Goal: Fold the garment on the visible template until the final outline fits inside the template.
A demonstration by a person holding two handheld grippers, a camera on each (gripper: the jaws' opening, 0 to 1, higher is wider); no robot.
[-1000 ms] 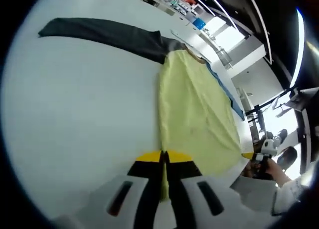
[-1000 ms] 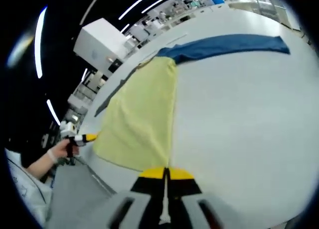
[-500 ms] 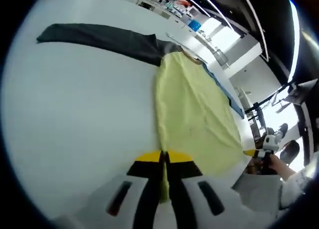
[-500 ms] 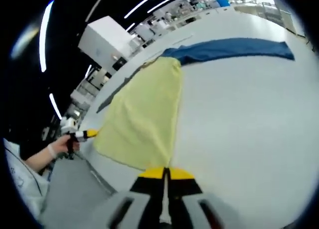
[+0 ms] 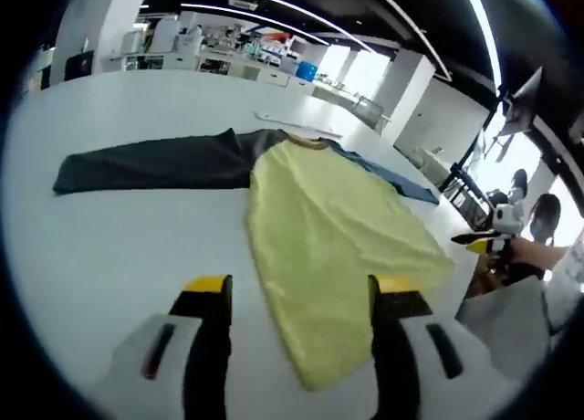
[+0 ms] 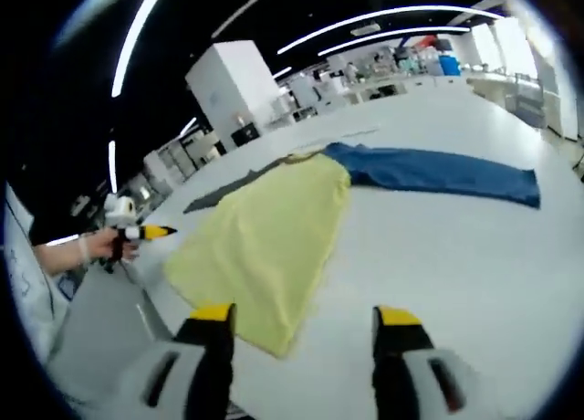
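Observation:
A garment with a yellow body [image 5: 328,233], a dark grey sleeve [image 5: 151,164] and a blue sleeve [image 5: 388,181] lies flat on the white table [image 5: 119,246]. My left gripper [image 5: 301,288] is open just above the body's near corner, holding nothing. In the right gripper view the same yellow body [image 6: 274,233] stretches away from me, the blue sleeve [image 6: 438,173] to its right and the dark sleeve [image 6: 224,192] behind it. My right gripper [image 6: 304,315] stands open over the near hem with nothing between its fingers.
A hand holds the right gripper [image 5: 488,242] at the table's right edge, and the left gripper [image 6: 137,230] shows past the left edge. Grey cloth [image 6: 100,320] lies by the near edge. Benches and equipment [image 5: 219,55] line the far side.
Both grippers were shut at the yellow body's edge and now stand open; the fabric has dropped flat. Both cameras have risen and tilted up.

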